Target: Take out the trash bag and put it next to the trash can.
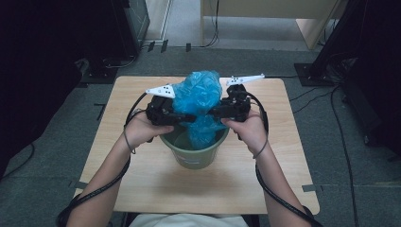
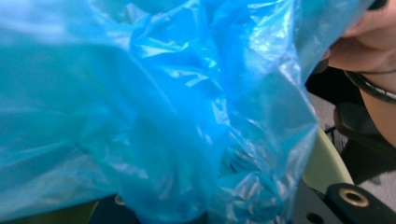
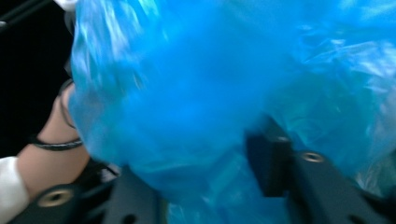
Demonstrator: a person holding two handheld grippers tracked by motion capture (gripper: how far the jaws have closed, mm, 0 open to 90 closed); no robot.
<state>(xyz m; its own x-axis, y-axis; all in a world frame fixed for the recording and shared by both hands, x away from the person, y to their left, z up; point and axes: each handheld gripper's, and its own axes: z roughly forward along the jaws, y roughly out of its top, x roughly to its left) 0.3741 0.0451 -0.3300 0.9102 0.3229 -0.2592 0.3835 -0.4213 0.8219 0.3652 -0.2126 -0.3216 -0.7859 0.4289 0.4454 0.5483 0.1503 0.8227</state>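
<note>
A crumpled blue plastic bag (image 1: 201,94) is held up over a green bucket (image 1: 196,153) at the middle of the wooden table (image 1: 156,184). Its lower end hangs into the bucket's mouth. My left gripper (image 1: 176,116) presses into the bag from the left and my right gripper (image 1: 216,112) from the right, both at the bucket's rim height. In the right gripper view the blue bag (image 3: 210,93) is bunched between my two black jaws. In the left gripper view the bag (image 2: 177,116) drapes over the jaws and the bucket's rim (image 2: 327,168) shows behind.
The table's edges lie well outside the bucket, with bare wood in front and to both sides. Cables trail from both grippers along the forearms. Dark equipment and stands (image 1: 326,66) ring the table on the grey floor.
</note>
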